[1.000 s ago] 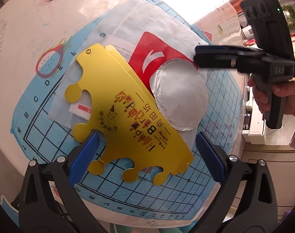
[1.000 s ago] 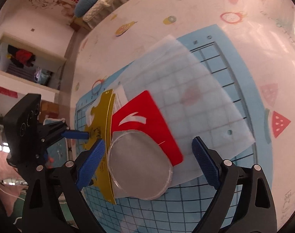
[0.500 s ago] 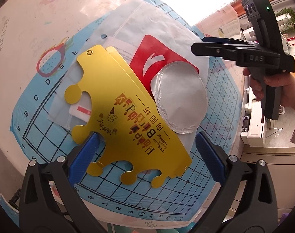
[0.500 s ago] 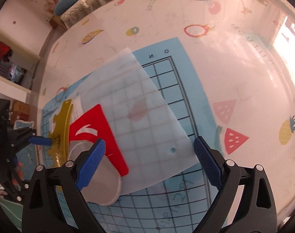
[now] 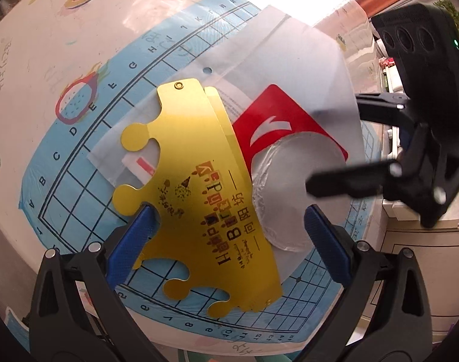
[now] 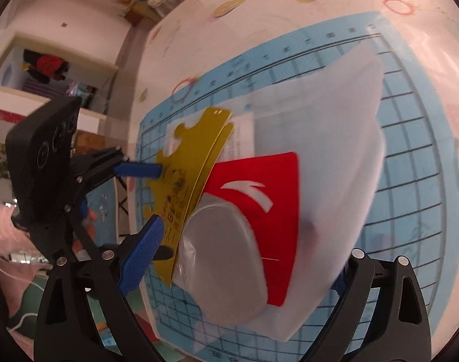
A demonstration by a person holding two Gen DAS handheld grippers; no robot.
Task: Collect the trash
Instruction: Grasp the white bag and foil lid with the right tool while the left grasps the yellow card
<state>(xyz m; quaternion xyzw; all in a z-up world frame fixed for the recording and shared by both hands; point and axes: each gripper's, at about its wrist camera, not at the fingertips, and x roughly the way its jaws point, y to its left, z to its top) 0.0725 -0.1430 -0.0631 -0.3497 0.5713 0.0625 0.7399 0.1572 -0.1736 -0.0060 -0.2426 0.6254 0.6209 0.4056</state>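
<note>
On the blue grid mat [image 5: 78, 181] lies the trash in one flat heap: a gold paper crown [image 5: 193, 187] on top, a round foil lid [image 5: 292, 193] beside it and partly under its edge, a red card [image 5: 277, 120] beneath the lid, and a white bag [image 5: 304, 60] under everything. Both grippers hang over this heap with jaws spread wide and nothing between them. The left gripper [image 5: 229, 238] straddles the crown's lower half; the right gripper [image 6: 244, 268] comes in from the opposite side, its fingers bracketing the lid and the bag's near corner, and motion blur hides whether it touches them. My guess is that the step in hand is the approach for a first pick, with no piece gathered yet. Every piece is thin and lies flat, so the next move calls for getting one finger under an edge, the crown's scalloped rim or the bag's lifted corner, before closing; squeezing from above would likely just slide the sheets
</note>
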